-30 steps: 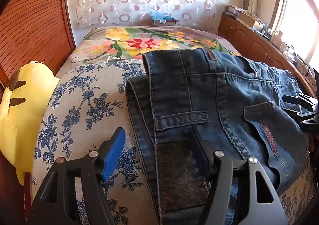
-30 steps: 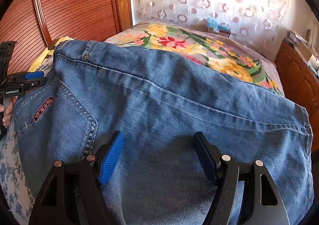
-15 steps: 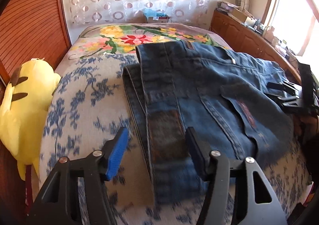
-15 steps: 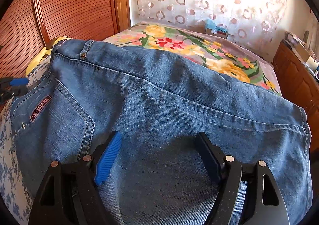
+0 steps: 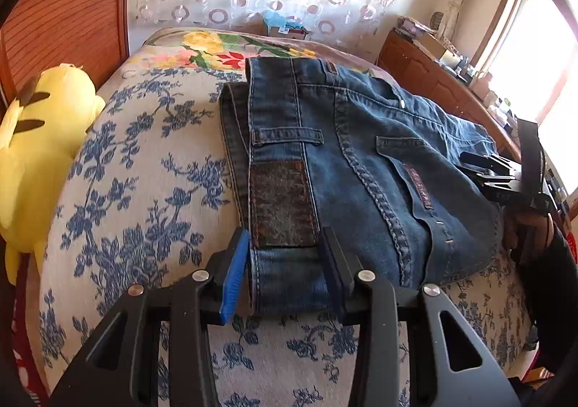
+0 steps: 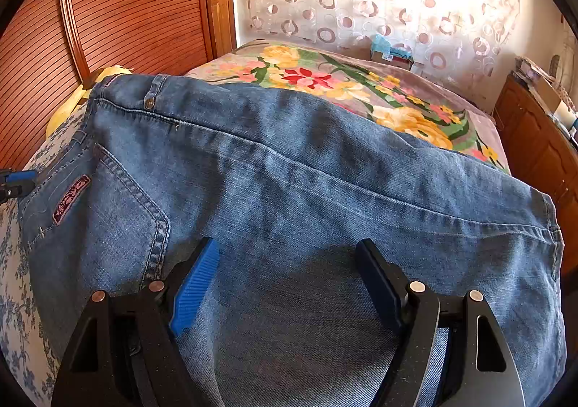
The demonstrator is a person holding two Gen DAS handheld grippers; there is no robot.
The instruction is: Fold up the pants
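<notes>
Blue jeans [image 5: 361, 161] lie folded on the bed, waistband toward my left gripper, brown leather patch [image 5: 283, 204] up. My left gripper [image 5: 285, 273] is open, its fingers straddling the waistband corner just below the patch. In the right wrist view the jeans [image 6: 307, 190] fill the frame, back pocket [image 6: 101, 223] at left. My right gripper [image 6: 289, 284] is open, low over the denim. It also shows in the left wrist view [image 5: 505, 179] at the jeans' right edge.
The bed has a blue-flowered cover [image 5: 144, 190] and a floral blanket [image 6: 361, 89] beyond. A yellow plush toy [image 5: 39, 139] lies at the left edge. A wooden cabinet [image 5: 433, 82] stands at the right, slatted wooden doors [image 6: 126, 9] at the left.
My left gripper has pulled back toward the near end of the waistband and narrowed its opening around the denim edge. The right gripper has barely moved.
</notes>
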